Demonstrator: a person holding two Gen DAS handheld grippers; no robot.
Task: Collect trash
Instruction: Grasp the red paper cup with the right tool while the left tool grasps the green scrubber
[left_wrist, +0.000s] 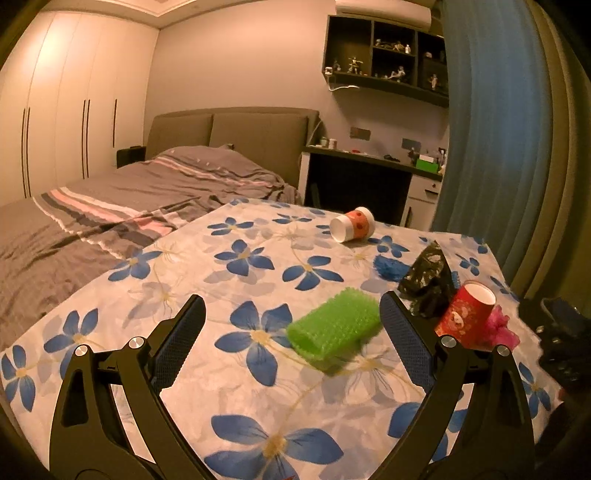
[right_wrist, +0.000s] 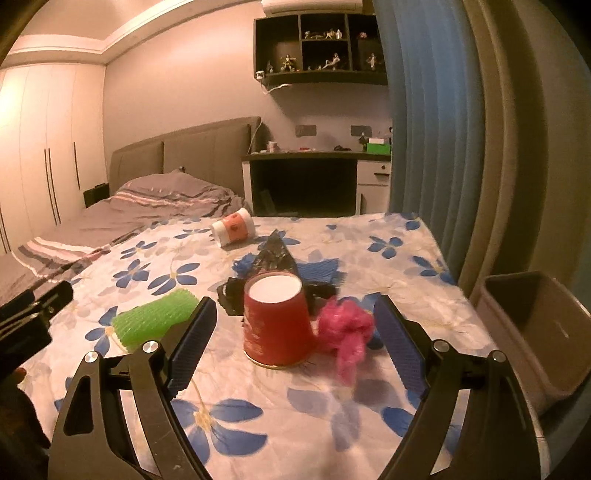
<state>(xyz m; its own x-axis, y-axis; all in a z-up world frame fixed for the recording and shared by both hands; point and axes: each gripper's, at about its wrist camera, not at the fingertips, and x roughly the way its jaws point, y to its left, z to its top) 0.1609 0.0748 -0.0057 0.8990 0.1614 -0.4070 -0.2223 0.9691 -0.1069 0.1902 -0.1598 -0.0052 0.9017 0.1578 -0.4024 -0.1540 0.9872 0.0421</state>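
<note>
Left wrist view: left gripper (left_wrist: 291, 317), two black fingers with blue ribbed pads, spread wide with nothing clamped; between them in the frame lies a green bubble-wrap roll (left_wrist: 334, 328) on its side, close to the right-hand pad, contact not clear. Flowered cloth (left_wrist: 207, 258), white with blue blooms, covers the surface across the lower frame. Orange-and-white paper cup (left_wrist: 352, 224), tipped on its side, upper centre right. Blue crumpled scrap (left_wrist: 388, 267) and black crumpled wrapper (left_wrist: 428, 280), right of centre. Red paper cup (left_wrist: 466, 314), upside down, and a pink crumpled bag (left_wrist: 500, 326) beside it at the right edge. Bed with striped grey bedding (left_wrist: 147, 184), upper left. Right wrist view: right gripper (right_wrist: 293, 325), fingers wide apart, gripping nothing; the red paper cup (right_wrist: 275, 321) stands mouth-down between them at frame centre, clear of both pads, with the pink crumpled bag (right_wrist: 345, 328) just beside it on the right. Black crumpled wrapper (right_wrist: 275, 258) behind the cup; green bubble-wrap roll (right_wrist: 155, 317) at left; orange-and-white paper cup (right_wrist: 233, 227) farther back. Grey bin (right_wrist: 535, 332), open-topped, right edge of frame beside the cloth. Left gripper's black body (right_wrist: 33, 314) shows at the left edge.
</note>
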